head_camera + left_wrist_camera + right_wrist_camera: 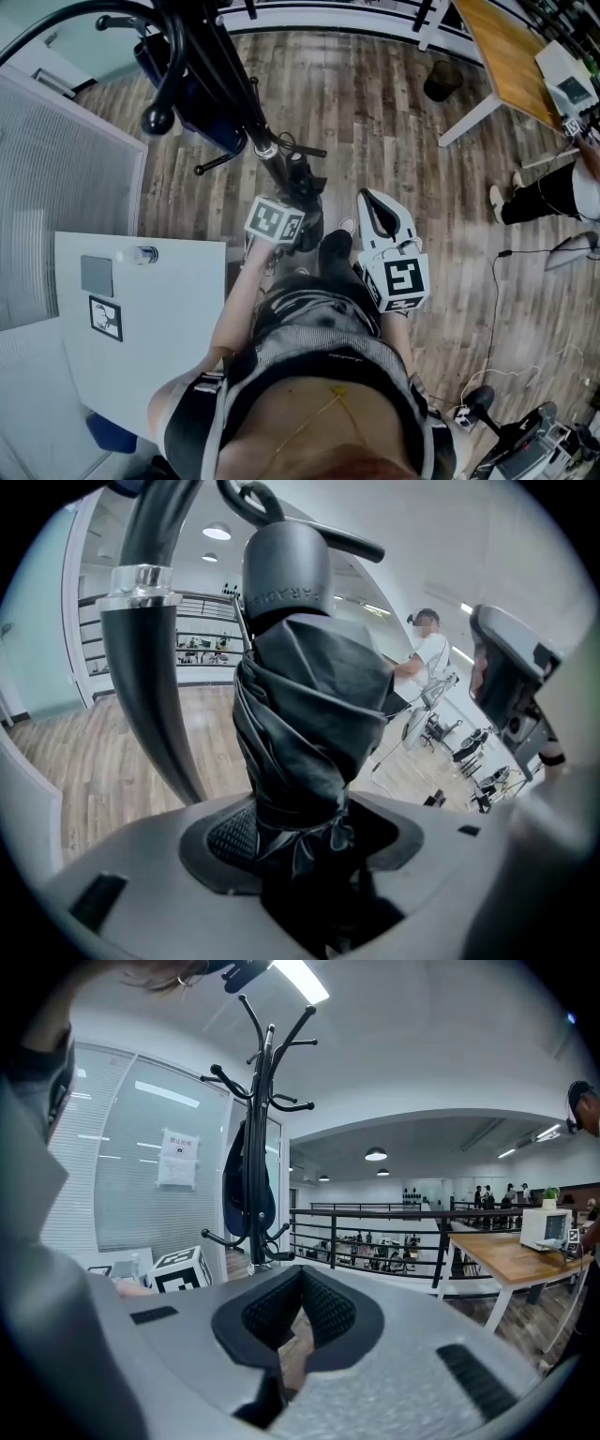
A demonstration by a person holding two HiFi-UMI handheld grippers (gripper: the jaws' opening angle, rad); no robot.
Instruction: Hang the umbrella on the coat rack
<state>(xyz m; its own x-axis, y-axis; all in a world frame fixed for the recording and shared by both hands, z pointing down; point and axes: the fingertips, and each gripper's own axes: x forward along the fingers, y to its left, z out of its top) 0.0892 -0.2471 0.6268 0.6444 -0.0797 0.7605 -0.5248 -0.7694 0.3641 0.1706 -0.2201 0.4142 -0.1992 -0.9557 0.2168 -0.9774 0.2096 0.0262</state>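
The folded black umbrella (302, 192) stands upright in my left gripper (298, 217), which is shut on its wrapped canopy. In the left gripper view the umbrella (300, 714) fills the middle, its rounded cap on top, clamped between the pads of my left gripper (300, 846). The black coat rack (216, 66) rises right beside it, and its pole with a silver ring (141, 578) is just left of the umbrella. My right gripper (375, 208) hangs to the right, shut and holding nothing. The right gripper view shows the whole coat rack (262, 1101) beyond my right gripper (300, 1312).
A blue bag (202, 112) hangs on the rack. A white table (159, 375) stands at my left against a frosted glass wall (56, 187). At the right are a wooden table (506, 56), a black bin (442, 80), a person (553, 192) and floor cables (497, 309).
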